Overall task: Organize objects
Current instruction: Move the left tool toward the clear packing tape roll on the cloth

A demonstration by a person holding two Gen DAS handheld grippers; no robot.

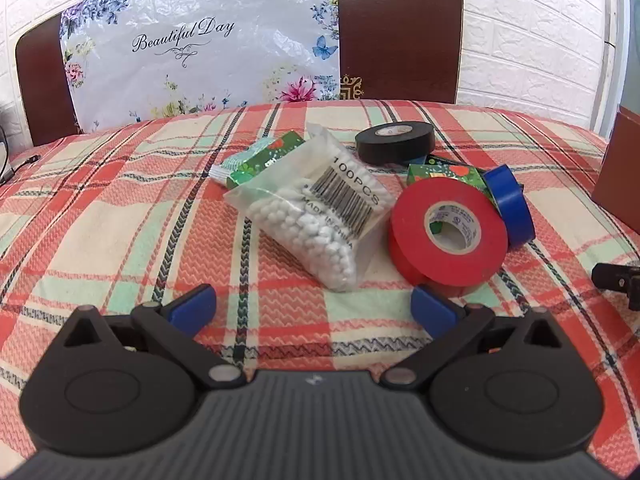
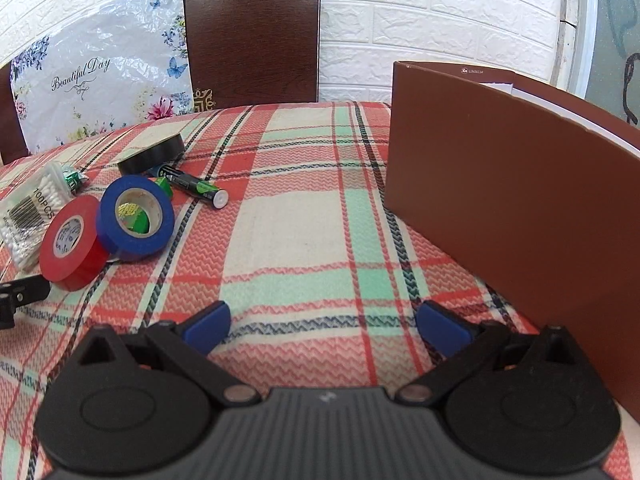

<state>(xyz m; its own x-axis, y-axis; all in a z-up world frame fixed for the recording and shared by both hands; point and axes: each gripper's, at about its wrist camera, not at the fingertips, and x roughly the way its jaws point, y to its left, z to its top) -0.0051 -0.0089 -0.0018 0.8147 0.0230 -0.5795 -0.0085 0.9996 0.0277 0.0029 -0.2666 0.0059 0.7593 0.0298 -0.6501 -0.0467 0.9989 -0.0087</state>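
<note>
A clear bag of cotton swabs (image 1: 316, 212) lies on the plaid tablecloth (image 1: 120, 216), just beyond my open left gripper (image 1: 314, 308). To its right a red tape roll (image 1: 448, 234) leans against a blue tape roll (image 1: 510, 204), with a black tape roll (image 1: 394, 142) behind and small green packets (image 1: 266, 156) around them. In the right wrist view the same red roll (image 2: 72, 240), blue roll (image 2: 136, 218), black roll (image 2: 154, 154) and a black-green battery (image 2: 196, 188) lie to the left. My right gripper (image 2: 324, 326) is open over bare cloth, holding nothing.
A brown box (image 2: 512, 208) stands open-topped on the right side of the table. Dark wooden chair backs (image 2: 254, 36) and a floral plastic bag (image 1: 200, 48) stand behind the table against a white brick wall. The other gripper's black tip (image 2: 20, 292) shows at the left edge.
</note>
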